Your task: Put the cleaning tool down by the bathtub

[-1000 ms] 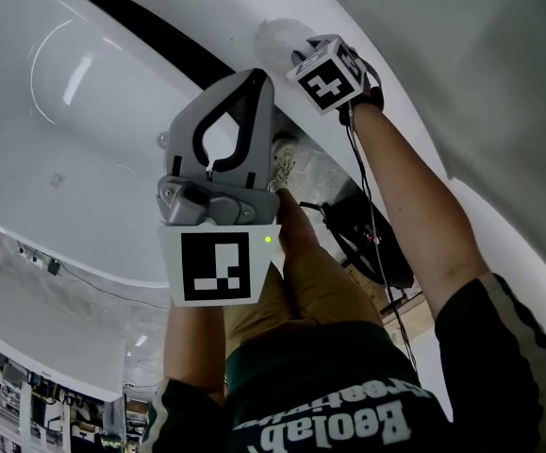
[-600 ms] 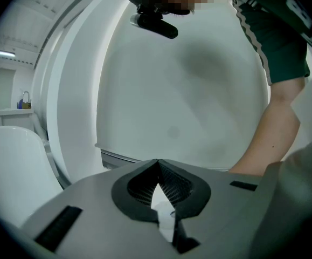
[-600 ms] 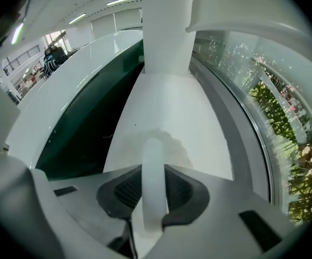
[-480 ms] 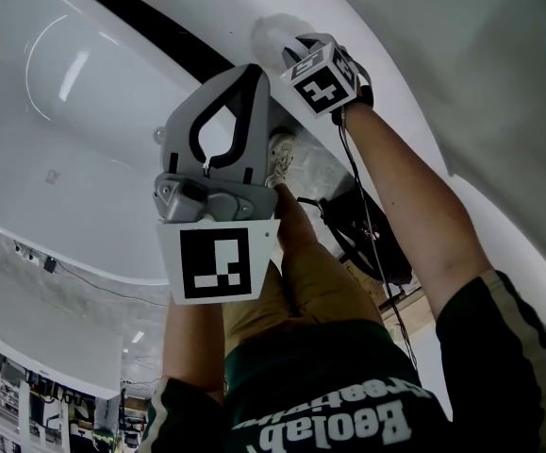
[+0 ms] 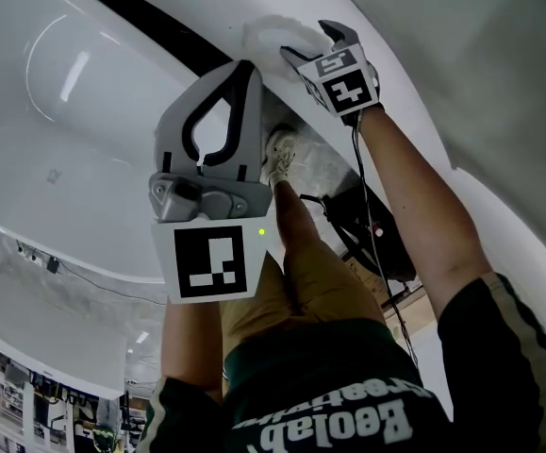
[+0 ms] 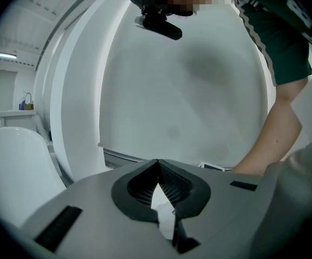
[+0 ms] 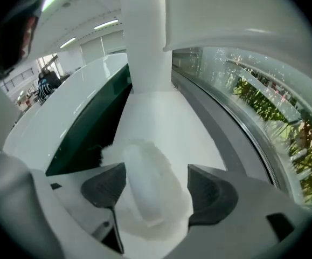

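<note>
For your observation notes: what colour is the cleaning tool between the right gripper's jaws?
The cleaning tool is white; clearest in the right gripper view.

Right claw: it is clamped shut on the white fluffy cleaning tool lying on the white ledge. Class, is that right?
No. The right claw has just been opening: its jaws stand apart, with the white fluffy cleaning tool between them, lying on the white ledge. The right gripper view shows it.

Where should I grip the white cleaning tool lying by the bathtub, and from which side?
Grip the smooth oblong handle on top of the cleaning tool, from above, across its narrow width; the fluffy edge gives no firm hold. The right claw, jaws just opened, stands astride it this way.
</note>
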Tool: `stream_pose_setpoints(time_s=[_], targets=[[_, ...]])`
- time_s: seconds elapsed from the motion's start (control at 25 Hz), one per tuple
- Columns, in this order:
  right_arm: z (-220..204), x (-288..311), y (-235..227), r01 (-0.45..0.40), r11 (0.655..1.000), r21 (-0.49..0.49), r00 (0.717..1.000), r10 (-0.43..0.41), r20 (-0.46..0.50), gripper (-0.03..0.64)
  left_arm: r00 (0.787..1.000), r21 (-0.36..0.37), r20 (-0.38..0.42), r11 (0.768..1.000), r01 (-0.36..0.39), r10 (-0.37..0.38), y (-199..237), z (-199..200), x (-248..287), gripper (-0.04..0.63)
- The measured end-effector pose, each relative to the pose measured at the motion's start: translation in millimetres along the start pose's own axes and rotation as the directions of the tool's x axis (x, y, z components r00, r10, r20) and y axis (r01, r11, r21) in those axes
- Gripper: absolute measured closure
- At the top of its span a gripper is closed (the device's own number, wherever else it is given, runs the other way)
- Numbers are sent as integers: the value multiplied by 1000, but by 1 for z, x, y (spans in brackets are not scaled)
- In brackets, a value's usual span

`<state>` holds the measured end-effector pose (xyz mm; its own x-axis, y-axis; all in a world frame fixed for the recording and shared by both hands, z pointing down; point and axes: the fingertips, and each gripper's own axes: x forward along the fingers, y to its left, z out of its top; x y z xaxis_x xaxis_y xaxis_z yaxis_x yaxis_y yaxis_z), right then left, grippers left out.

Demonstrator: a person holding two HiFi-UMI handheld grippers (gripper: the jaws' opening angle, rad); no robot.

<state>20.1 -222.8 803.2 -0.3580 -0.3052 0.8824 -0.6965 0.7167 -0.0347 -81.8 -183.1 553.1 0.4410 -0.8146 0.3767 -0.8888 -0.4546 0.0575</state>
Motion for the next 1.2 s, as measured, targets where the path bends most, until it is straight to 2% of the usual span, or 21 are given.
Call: stream_pose_setpoints(time_s=[0.2, 0.4, 0.72, 0.84, 0.96, 1.2], targets=[[0, -15, 10, -25, 999, -44, 1000, 25, 9, 273, 1000, 12, -8, 1000, 8, -7, -8, 1, -4, 586], [3, -17, 27, -76, 995, -59, 997, 77, 18, 273, 1000, -22, -6, 1000, 20, -20, -11, 1, -2, 586], [18, -40, 32, -67, 997, -49, 994, 70, 82, 255, 999, -12, -2, 999, 35, -35, -16, 9, -9, 586], [27, -59, 34, -72, 997, -11, 989, 72, 131, 255, 999, -13, 4, 999, 44, -44, -22, 16, -16, 586], [36, -85, 36, -56, 998, 16, 983, 52, 178, 255, 998, 11, 14, 998, 58, -58, -30, 30, -21, 586], [48, -137, 48, -32, 999, 4, 971, 30, 239, 255, 997, 29, 44, 997, 67, -68, -47, 62, -33, 586]])
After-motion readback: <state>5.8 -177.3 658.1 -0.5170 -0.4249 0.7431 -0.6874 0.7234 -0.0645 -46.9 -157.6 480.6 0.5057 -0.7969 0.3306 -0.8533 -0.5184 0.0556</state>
